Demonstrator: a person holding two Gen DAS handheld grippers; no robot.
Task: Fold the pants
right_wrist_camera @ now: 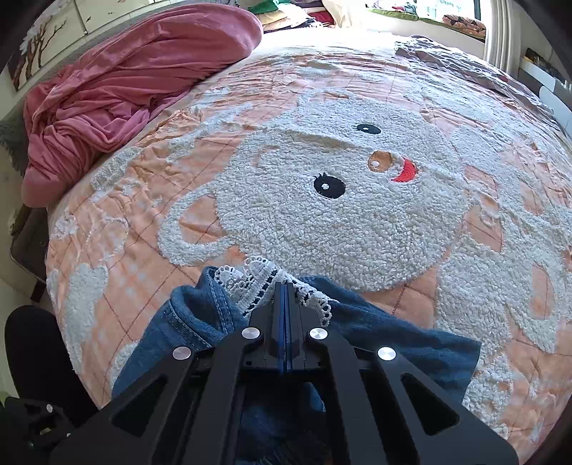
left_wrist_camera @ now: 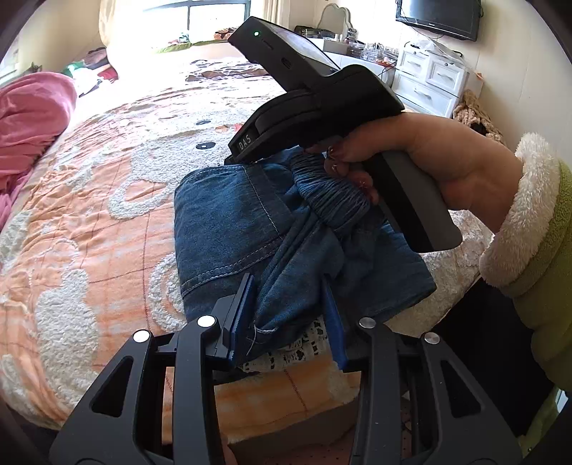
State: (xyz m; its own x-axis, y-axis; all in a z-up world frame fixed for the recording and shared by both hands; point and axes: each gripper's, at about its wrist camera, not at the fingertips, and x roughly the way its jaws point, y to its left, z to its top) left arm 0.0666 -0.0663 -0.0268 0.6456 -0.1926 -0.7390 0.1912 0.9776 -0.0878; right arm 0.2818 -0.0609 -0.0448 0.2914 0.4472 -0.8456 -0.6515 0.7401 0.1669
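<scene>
Both grippers are working blue denim pants [left_wrist_camera: 228, 229] at the bed's [left_wrist_camera: 89, 221] near edge: left gripper [left_wrist_camera: 287, 314] pinching bunched denim, right gripper [right_wrist_camera: 285, 314] pressed together on lace trim [right_wrist_camera: 257, 275].

A home bedroom.
A bed [right_wrist_camera: 393, 89] wore a plush cartoon bedspread [right_wrist_camera: 339, 214]; a white dresser [left_wrist_camera: 429, 78] and wall-mounted television [left_wrist_camera: 439, 16] stood nearby.
</scene>
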